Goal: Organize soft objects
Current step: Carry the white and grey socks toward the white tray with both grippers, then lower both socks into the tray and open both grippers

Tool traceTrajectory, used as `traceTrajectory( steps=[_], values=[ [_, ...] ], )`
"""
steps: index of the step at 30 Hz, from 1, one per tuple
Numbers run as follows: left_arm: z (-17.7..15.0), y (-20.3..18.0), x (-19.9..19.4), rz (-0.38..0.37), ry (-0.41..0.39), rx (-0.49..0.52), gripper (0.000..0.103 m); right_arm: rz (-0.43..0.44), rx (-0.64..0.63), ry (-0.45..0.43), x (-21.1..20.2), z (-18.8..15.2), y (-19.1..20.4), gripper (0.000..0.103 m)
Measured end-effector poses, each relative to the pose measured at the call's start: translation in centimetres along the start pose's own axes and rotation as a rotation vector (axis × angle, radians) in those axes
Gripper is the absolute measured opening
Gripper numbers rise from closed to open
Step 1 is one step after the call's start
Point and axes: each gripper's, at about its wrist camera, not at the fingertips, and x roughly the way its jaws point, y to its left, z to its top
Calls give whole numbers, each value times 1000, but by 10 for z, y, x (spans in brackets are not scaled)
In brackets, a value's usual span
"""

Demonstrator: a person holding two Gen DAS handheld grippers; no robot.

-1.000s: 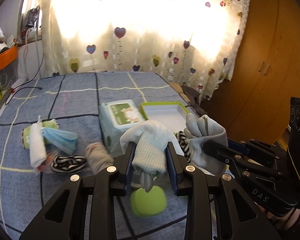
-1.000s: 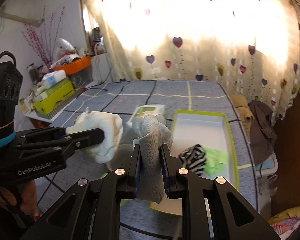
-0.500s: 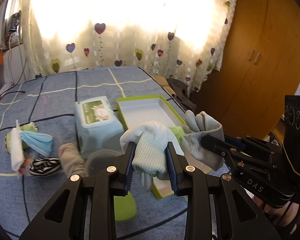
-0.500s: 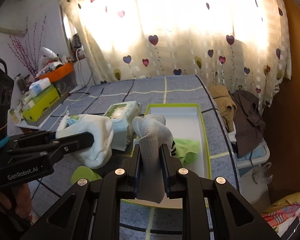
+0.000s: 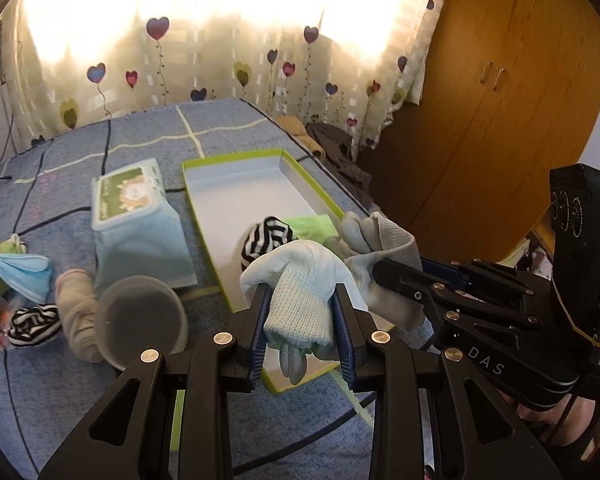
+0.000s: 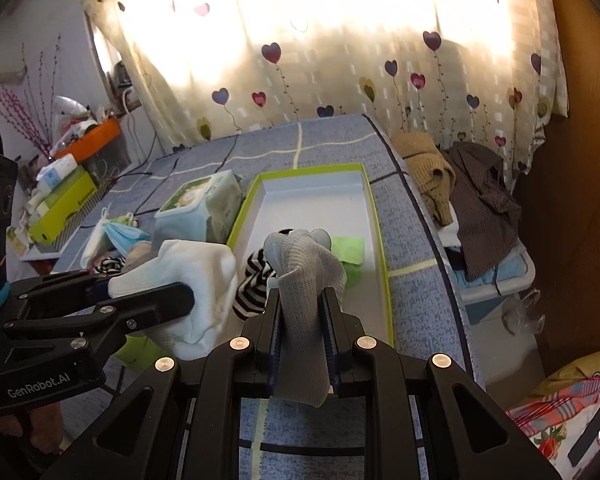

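Observation:
My left gripper [image 5: 302, 312] is shut on a white knit glove [image 5: 300, 276], held above the near end of a green-rimmed white box [image 5: 236, 184]. My right gripper [image 6: 302, 320] is shut on a grey glove [image 6: 308, 272], just right of the left one, also over the box's near end [image 6: 320, 184]. Inside the box lie a black-and-white striped sock [image 5: 266, 240] and a green cloth [image 5: 314, 226]. In the right wrist view the left gripper [image 6: 172, 300] holds the white glove [image 6: 192, 276] beside the striped sock [image 6: 252, 280].
On the blue bedspread left of the box lie a wet-wipes pack [image 5: 134, 216], a translucent round lid [image 5: 140, 316], a beige sock [image 5: 74, 312], another striped sock [image 5: 32, 324] and a blue face mask [image 5: 24, 276]. Clothes [image 6: 460, 192] pile off the bed's right edge. A wardrobe [image 5: 500, 100] stands right.
Both grippers, still holding their gloves, have moved right and forward over the box's near end; the striped sock and green cloth in the box now show closer.

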Motion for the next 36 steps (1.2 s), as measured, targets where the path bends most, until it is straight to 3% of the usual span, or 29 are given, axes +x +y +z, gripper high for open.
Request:
traceTrajectory(
  steps=[19,32,36],
  values=[
    [2,-4,61,14,127,12,31,-7,16,87,35,-7,-18,18],
    [4,4,80,43,146,-4,31,-17,13,111,56,-4,-20,18],
    [7,9,80,27,142,-30,38,-19,13,106,61,0,-22,18]
  ],
)
